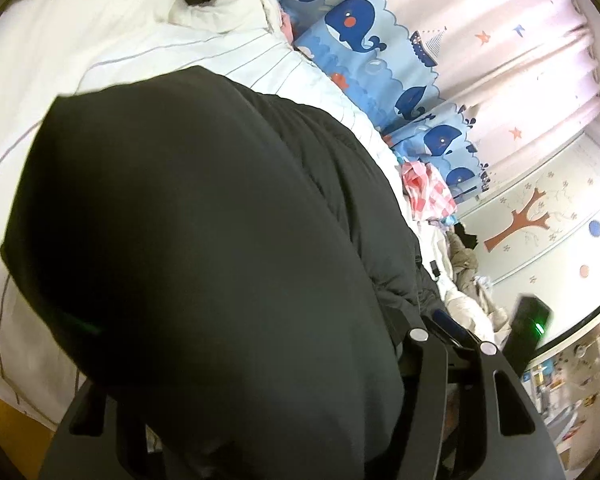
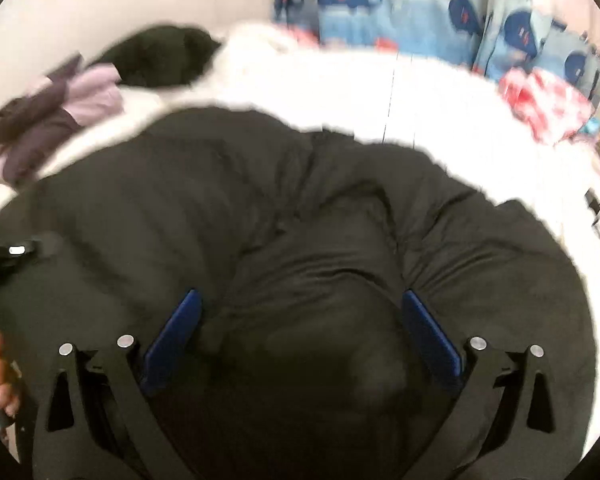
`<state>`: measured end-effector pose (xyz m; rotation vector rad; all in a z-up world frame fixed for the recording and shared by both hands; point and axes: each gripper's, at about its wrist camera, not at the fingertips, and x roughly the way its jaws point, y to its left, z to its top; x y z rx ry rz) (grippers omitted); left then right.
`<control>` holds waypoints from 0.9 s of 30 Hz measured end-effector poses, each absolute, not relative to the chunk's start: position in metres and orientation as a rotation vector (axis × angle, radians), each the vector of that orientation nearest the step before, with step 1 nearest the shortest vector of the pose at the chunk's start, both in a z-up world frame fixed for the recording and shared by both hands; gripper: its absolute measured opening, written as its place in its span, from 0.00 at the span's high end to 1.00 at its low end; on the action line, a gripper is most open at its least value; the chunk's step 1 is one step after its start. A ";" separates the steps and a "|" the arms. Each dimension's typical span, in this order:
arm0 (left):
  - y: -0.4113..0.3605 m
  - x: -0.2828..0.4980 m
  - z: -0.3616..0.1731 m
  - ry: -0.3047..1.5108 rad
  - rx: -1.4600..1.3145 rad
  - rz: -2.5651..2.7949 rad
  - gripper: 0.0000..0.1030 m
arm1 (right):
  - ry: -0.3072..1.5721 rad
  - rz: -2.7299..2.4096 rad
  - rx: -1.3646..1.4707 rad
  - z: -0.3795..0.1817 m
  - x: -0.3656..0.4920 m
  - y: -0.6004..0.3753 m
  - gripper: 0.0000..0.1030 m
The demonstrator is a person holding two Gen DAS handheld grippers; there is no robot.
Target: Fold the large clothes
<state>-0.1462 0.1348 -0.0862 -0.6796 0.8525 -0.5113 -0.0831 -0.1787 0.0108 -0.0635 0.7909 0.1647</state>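
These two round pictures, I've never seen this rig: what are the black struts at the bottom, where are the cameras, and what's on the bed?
No robot here: a person holds a two-finger tool in each hand, with a fisheye camera looking along its fingers. The right camera shows the right gripper with its blue fingers spread wide, a fold of the black puffy jacket bulging between them. In the left camera the same jacket drapes over the left gripper, hiding most of it. The jacket lies on a white bed before whale curtains, with a purple garment and pink cloth further back.
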 end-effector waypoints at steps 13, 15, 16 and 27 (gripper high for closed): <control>0.162 -0.107 -0.134 1.025 -1.000 -0.566 0.30 | 0.930 0.156 -0.168 -0.013 -0.088 -0.166 0.06; 0.165 -0.109 -0.133 1.030 -1.000 -0.551 0.30 | 0.934 0.170 -0.169 -0.016 -0.089 -0.167 0.06; 0.167 -0.111 -0.132 1.025 -0.999 -0.543 0.29 | 0.941 0.173 -0.160 -0.011 -0.087 -0.169 0.06; 0.172 -0.106 -0.136 1.046 -0.988 -0.494 0.18 | 0.855 -0.040 -0.066 0.030 0.068 -0.202 0.06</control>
